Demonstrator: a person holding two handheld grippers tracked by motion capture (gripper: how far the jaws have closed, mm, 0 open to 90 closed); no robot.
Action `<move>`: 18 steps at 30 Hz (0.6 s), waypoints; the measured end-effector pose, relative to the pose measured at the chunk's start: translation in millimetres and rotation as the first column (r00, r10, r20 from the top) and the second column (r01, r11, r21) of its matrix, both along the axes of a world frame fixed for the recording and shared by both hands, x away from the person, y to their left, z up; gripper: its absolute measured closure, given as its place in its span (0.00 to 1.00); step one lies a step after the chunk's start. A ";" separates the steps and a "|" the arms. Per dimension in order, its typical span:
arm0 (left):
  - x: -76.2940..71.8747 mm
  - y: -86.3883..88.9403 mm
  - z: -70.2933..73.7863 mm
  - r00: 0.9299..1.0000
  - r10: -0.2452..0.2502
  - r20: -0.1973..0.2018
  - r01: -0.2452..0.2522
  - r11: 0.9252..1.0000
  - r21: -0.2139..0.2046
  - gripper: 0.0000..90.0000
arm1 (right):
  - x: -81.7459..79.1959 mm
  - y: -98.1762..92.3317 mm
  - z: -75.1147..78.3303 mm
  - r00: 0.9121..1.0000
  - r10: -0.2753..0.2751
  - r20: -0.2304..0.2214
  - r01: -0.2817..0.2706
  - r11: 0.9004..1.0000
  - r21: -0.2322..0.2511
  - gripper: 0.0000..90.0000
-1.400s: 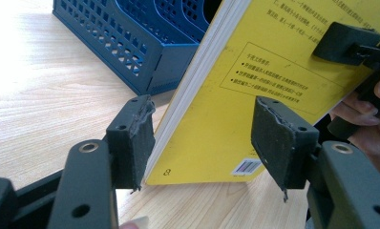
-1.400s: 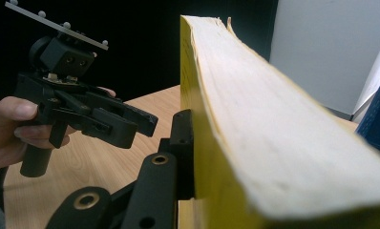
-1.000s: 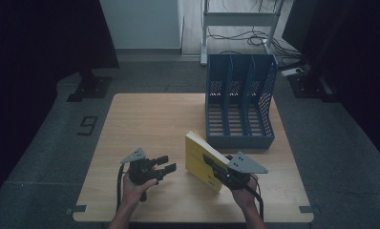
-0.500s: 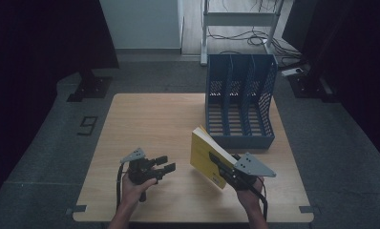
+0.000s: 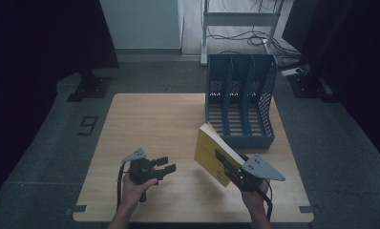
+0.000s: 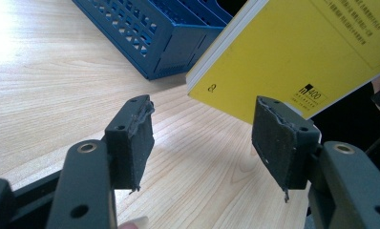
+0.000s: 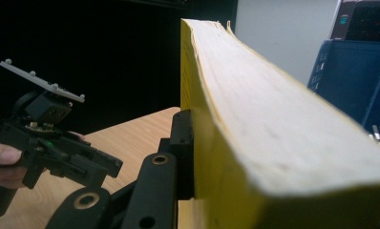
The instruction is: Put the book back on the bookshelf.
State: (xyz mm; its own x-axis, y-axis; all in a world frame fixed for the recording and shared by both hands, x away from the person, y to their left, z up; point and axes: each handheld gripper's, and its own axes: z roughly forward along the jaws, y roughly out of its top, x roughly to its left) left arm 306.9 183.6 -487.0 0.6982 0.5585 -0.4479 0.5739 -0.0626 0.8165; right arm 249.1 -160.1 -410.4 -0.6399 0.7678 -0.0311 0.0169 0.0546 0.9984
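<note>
A thick yellow book (image 5: 211,149) hangs tilted above the wooden table (image 5: 150,119), just in front of the blue file rack (image 5: 240,102). My right gripper (image 5: 225,161) is shut on its lower edge. One black finger (image 7: 182,145) presses flat on the yellow cover, and the page block (image 7: 274,124) hides the other. My left gripper (image 5: 165,165) rests low at the table's front left, open, with nothing between its fingers. In the left gripper view the book (image 6: 293,52) and the rack's corner (image 6: 164,28) lie beyond the open gripper (image 6: 202,138).
The rack has three upright slots with slatted floors and stands at the table's far right. Bare wood stretches across the left and middle of the table. Dark curtains and a grey floor surround it. A metal shelf with cables (image 5: 236,33) stands behind.
My right gripper has carried the book a little up and to the right, closer to the rack. My left gripper has stayed in place.
</note>
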 end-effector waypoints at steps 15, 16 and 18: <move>0.0 1.6 0.1 1.000 0.003 -0.023 -0.003 1.000 0.006 0.44 | -1.0 -3.6 12.3 0.999 -0.027 0.020 0.027 0.999 0.027 0.83; 0.0 1.6 0.0 1.000 0.003 -0.024 -0.003 1.000 0.007 0.44 | -0.7 -4.3 12.7 0.999 -0.030 0.022 0.029 0.999 0.028 0.83; 0.1 1.2 -0.5 1.000 0.002 -0.025 -0.002 1.000 0.011 0.44 | 0.6 -5.9 13.7 0.999 -0.033 0.021 0.033 0.999 0.035 0.83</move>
State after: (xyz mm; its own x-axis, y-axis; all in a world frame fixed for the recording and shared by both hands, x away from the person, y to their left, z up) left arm 307.0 184.8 -487.5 0.6855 0.5650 -0.4591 0.5946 -0.0707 0.8009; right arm 249.8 -166.0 -396.7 -0.6137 0.7893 -0.0177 -0.0032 0.0199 0.9998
